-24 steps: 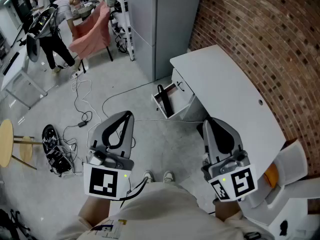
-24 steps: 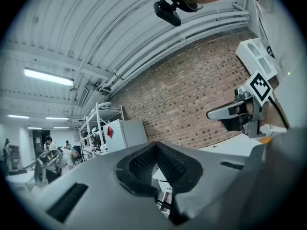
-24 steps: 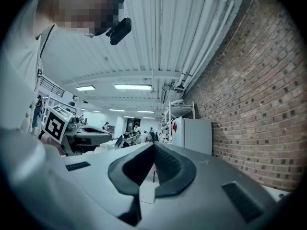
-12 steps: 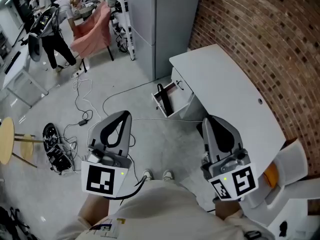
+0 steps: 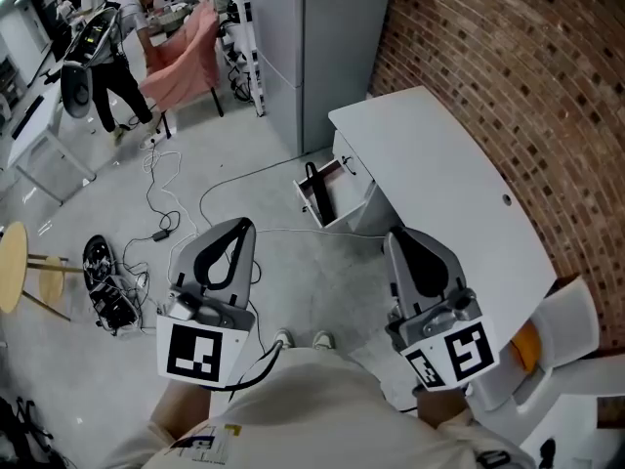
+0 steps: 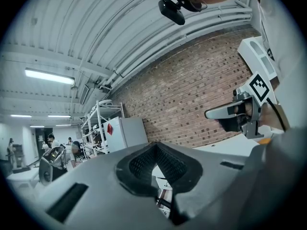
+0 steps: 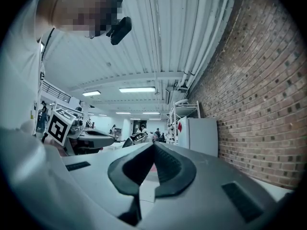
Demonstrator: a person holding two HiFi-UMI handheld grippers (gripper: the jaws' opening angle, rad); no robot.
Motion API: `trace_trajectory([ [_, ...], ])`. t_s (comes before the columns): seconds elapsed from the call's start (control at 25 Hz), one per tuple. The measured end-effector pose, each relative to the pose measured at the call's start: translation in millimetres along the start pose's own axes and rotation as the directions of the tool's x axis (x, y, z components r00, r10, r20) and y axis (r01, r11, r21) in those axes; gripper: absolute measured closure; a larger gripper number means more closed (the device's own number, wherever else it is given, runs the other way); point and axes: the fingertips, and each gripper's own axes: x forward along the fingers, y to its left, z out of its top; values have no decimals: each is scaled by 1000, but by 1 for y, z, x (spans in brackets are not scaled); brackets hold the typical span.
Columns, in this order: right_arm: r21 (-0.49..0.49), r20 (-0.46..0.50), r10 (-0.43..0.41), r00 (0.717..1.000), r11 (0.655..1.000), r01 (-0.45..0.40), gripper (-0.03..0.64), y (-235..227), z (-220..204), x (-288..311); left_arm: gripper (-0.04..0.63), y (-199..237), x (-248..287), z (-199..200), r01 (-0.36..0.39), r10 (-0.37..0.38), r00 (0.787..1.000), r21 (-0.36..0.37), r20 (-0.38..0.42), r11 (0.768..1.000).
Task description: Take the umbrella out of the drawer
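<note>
A white desk stands against the brick wall, and its drawer is pulled open toward the floor side. A black umbrella lies inside the drawer with its handle sticking up. My left gripper hovers over the floor, short of the drawer and to its left, shut and empty. My right gripper hangs near the desk's front edge, below the drawer in the head view, also shut with nothing in it. In the left gripper view the jaw tips meet; in the right gripper view they meet too.
Cables trail over the concrete floor, and a black heap of gear lies at left beside a round wooden stool. A grey cabinet stands behind the desk. A white seat sits at lower right. A person stands far back left.
Both grippers stay shut and keep almost the same place. The person at the back left has shifted a little.
</note>
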Motion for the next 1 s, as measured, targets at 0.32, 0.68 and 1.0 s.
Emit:
trace_trajectory([
  [0.32,9,-14,40,999,999,-40,609,-17,-7,-14,589,-24,9,1,-8,8,1000,-10,-13,1000],
  [0.68,26,4,51,999,998,-51,609,-37,-12,-27,589,-46,18,5,-24,23,1000,-6,-21,1000],
  [1.0,37,5,54,999,998,-54,609,-53,-20,-36,589,-66,27,-2,-25,26,999,23,-45,999],
])
